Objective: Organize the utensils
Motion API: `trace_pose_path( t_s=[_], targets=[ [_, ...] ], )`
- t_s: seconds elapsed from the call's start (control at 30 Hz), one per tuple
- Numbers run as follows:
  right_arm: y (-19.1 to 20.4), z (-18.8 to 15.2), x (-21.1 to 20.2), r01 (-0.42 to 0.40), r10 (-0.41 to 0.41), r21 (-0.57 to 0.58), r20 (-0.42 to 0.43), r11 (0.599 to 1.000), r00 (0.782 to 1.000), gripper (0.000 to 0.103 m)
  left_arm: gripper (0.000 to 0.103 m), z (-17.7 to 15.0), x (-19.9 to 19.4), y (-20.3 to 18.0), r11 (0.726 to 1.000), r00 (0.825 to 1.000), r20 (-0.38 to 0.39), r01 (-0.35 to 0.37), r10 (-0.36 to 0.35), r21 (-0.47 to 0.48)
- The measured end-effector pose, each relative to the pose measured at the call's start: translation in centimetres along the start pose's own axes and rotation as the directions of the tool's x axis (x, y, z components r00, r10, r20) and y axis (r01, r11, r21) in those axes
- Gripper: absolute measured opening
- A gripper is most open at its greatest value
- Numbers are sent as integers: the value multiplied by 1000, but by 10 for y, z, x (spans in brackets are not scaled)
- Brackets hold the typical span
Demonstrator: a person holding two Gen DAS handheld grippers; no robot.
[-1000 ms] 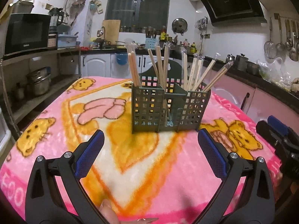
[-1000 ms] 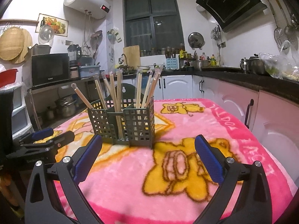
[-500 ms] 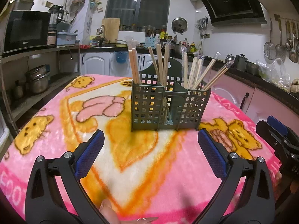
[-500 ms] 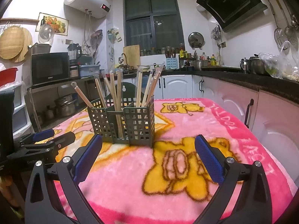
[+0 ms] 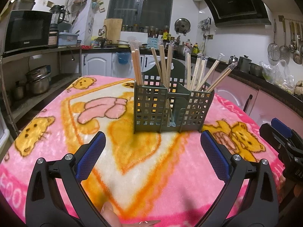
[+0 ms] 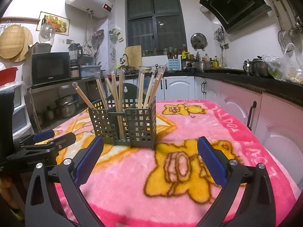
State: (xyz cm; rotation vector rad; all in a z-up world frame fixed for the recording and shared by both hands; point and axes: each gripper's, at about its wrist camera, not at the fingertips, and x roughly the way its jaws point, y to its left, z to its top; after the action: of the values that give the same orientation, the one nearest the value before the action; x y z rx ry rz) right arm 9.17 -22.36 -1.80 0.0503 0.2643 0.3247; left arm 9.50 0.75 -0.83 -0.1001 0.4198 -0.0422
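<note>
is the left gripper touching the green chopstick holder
Apart. In the left wrist view, bare pink blanket shows between the open left gripper and the green chopstick holder.

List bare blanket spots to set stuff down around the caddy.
Free: blanket between the green utensil caddy and the counter-side edge, and the strip between caddy and both open grippers (left, right). Crowded: above the caddy, where chopsticks fan outward.

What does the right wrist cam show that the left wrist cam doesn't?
Right wrist only: the white water heater high on the wall and a red basin at far left. Left wrist only: a blue bin hanging on the cabinets and a fingertip at the bottom edge. Both: the green chopstick caddy on the pink blanket, the microwave, and both grippers open, left gripper, right gripper.
</note>
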Motion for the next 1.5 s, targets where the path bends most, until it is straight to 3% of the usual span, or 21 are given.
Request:
trace_pose_path(
  t_s=[1.5],
  targets=[
    [0, 0, 0, 5, -5, -6, -2, 1000, 1000, 96, 92, -3, 0, -4, 1000, 1000, 7, 6, -6, 0]
  ],
)
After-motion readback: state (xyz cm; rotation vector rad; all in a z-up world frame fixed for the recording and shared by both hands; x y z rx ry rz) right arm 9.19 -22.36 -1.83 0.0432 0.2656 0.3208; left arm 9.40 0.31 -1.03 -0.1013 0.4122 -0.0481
